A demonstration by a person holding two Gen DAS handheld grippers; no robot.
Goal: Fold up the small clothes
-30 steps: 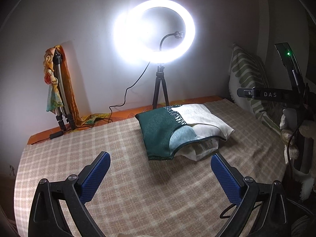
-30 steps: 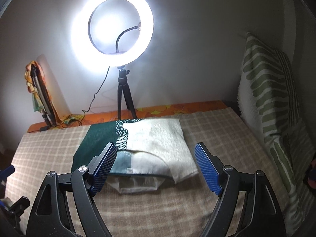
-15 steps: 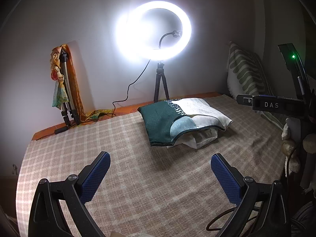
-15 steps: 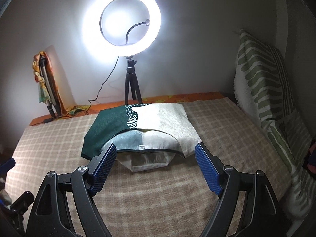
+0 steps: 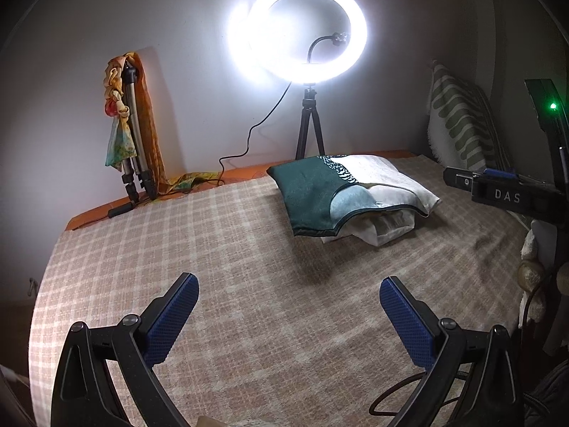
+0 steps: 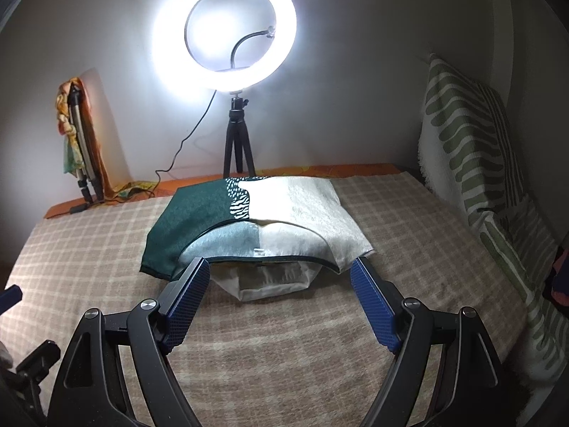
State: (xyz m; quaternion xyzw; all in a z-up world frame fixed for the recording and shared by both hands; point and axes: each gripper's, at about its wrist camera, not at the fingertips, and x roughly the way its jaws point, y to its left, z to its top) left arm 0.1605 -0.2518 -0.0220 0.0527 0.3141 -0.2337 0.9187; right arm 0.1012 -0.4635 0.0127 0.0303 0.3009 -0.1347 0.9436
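Observation:
A folded green, teal and cream garment (image 5: 341,192) lies on the checked bedcover (image 5: 220,249), with a white piece (image 5: 386,226) sticking out beneath its near edge. It also shows in the right wrist view (image 6: 256,220). My left gripper (image 5: 288,306) is open and empty, above the bedcover, well short and left of the garment. My right gripper (image 6: 281,284) is open and empty, its blue fingertips (image 6: 190,291) just in front of the garment's near edge; touching cannot be told. The right gripper's body (image 5: 508,195) shows at the right of the left wrist view.
A lit ring light on a small tripod (image 6: 236,138) stands behind the garment by the wall. A folded tripod draped with a colourful scarf (image 5: 129,131) leans at the back left. A striped green and white pillow (image 6: 473,149) stands along the right side.
Both grippers have drawn back from the garment, which looks smaller and farther away now. Both stay open. The garment has not moved.

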